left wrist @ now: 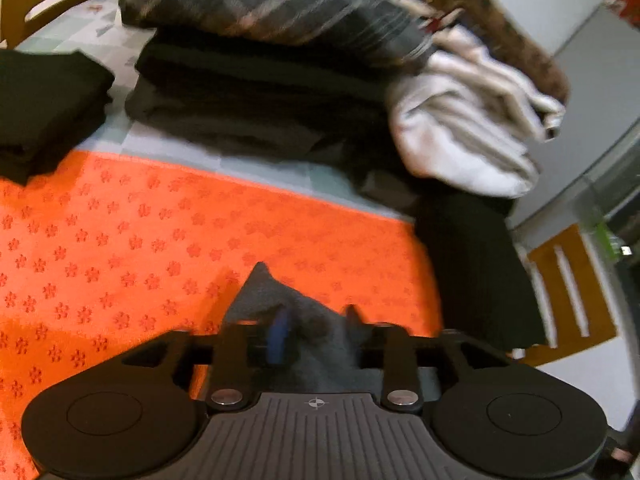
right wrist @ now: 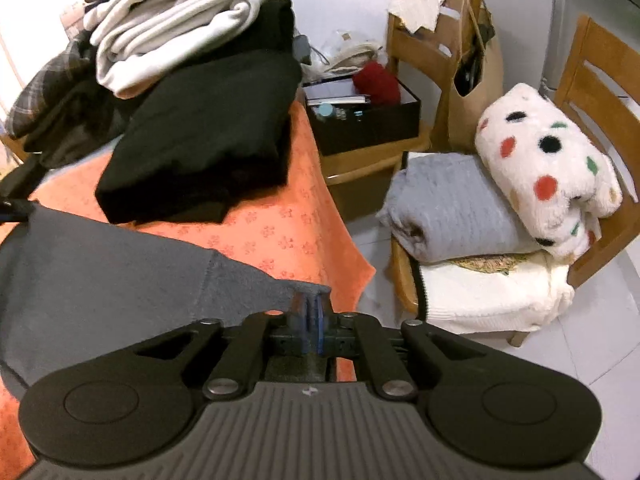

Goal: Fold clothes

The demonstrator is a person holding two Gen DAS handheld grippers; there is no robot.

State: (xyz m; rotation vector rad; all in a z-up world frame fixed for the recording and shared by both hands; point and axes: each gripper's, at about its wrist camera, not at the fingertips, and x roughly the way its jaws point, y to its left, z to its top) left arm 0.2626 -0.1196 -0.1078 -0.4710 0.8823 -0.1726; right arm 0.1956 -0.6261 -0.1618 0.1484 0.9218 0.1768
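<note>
A grey garment (right wrist: 100,272) lies over the orange flower-patterned cloth (right wrist: 280,224) on the table. My right gripper (right wrist: 310,312) is shut on the grey garment's corner near the table's right edge. In the left wrist view my left gripper (left wrist: 316,328) has a bunched corner of the same grey garment (left wrist: 276,296) between its fingers, held above the orange cloth (left wrist: 140,240); its jaws stand partly apart around the cloth.
Folded black clothes (left wrist: 44,112) sit at far left, a dark stack (left wrist: 248,92) with a plaid garment (left wrist: 260,4) behind, white clothes (left wrist: 472,120) at right. A black folded pile (right wrist: 208,140) lies ahead. Chairs hold a box (right wrist: 364,120) and blankets (right wrist: 548,168).
</note>
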